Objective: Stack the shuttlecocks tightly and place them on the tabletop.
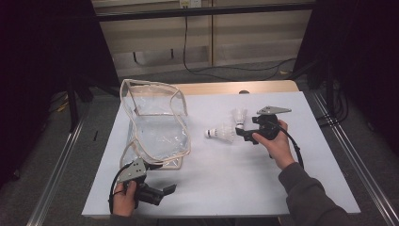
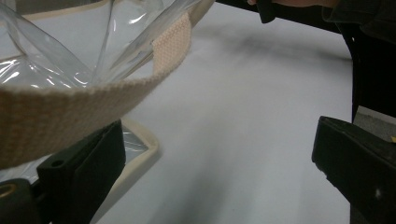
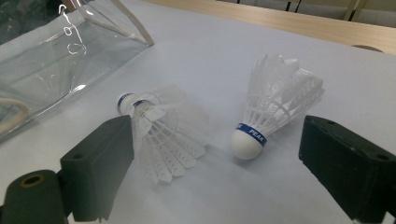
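Job so far: Nobody told me the job. My guess is the two birdies go into the clear bag (image 1: 157, 129). Both are out on the table (image 1: 235, 174), so none is packed yet.
Left to do: I think I must pick up each birdie and drop it in the bag.
Left gripper (image 1: 160, 193): Its jaws are wide apart and hold nothing. In the left gripper view the bag's strap (image 2: 60, 109) lies across one jaw, and I can't tell if it touches.
Right gripper (image 1: 245, 133): Its jaws are wide apart too. It sits just beside the birdies, pointing at them.
Lying birdie (image 3: 159, 128): It lies on its side, near the bag.
Tipped birdie (image 3: 273, 112): Its round white nose is on the table and its feathers lean up.
How they look: Thin white feathers, smooth cork nose, blue band.
Bag: See-through shiny plastic, crinkly, with woven cream edges. It is open at the far end.
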### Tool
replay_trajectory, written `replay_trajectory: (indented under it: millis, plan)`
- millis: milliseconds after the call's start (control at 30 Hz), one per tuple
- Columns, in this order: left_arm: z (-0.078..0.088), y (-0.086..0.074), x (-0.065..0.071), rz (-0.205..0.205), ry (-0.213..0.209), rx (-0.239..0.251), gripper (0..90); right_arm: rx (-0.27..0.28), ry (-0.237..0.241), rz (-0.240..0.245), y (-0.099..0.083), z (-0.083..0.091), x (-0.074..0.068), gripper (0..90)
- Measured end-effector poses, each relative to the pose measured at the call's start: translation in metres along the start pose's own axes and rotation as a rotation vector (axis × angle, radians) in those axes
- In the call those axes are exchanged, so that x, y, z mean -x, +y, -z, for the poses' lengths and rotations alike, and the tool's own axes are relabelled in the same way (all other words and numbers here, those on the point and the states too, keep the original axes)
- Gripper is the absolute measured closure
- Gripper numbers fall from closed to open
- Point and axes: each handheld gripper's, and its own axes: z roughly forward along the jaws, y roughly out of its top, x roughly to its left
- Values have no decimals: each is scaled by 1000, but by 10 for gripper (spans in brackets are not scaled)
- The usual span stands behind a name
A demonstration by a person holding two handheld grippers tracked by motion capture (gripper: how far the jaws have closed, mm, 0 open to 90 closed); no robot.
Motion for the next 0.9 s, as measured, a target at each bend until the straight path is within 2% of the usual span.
replay_trajectory:
  millis: [400, 900]
  plan:
    - [0, 0, 0, 1, 0, 2, 27, 3, -18, -10, 8, -4, 5, 67]
    - [0, 0, 0, -2, -2, 4, 30, -20, -47, 8, 18, -13, 8, 49]
